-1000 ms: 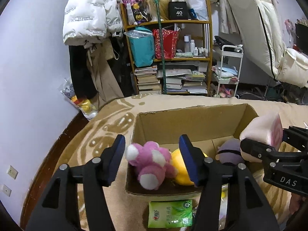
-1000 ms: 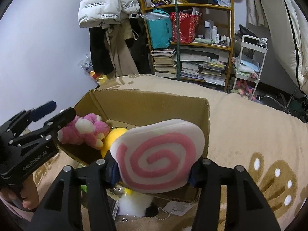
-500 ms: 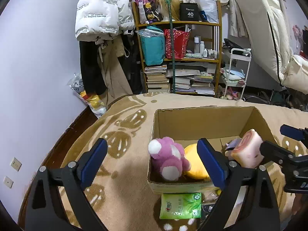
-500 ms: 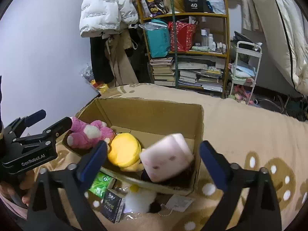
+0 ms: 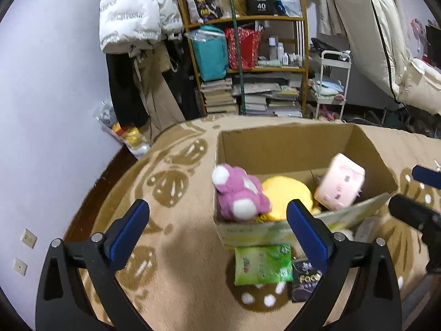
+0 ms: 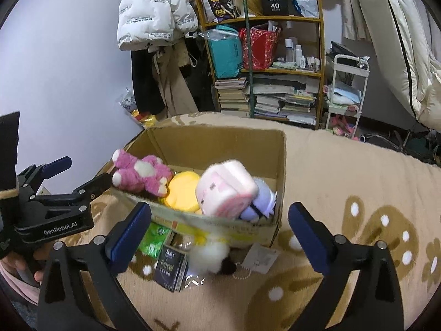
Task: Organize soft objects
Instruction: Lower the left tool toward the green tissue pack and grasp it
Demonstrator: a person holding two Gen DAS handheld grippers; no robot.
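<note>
An open cardboard box [image 5: 286, 146] [image 6: 220, 140] stands on the patterned blanket. In it lie a pink plush bear [image 5: 239, 193] [image 6: 140, 172], a yellow plush [image 5: 286, 193] [image 6: 183, 190], a pink swirl cushion [image 5: 340, 186] [image 6: 226, 189] and a purple plush [image 6: 261, 202]. My left gripper [image 5: 217, 231] is open and empty, in front of the box's left corner. My right gripper [image 6: 220, 233] is open and empty, in front of the box's near wall.
A green packet [image 5: 261, 263] [image 6: 153, 241], a dark "Face" packet [image 5: 306, 278] [image 6: 169, 269], a white fluffy toy [image 6: 209, 258] and a paper tag [image 6: 260, 256] lie before the box. A cluttered bookshelf [image 5: 248, 63], hanging coats and a white cart [image 5: 330, 82] stand behind.
My right gripper opened and let the pink swirl cushion drop into the box. My left gripper opened wider. Both pulled back from the box.
</note>
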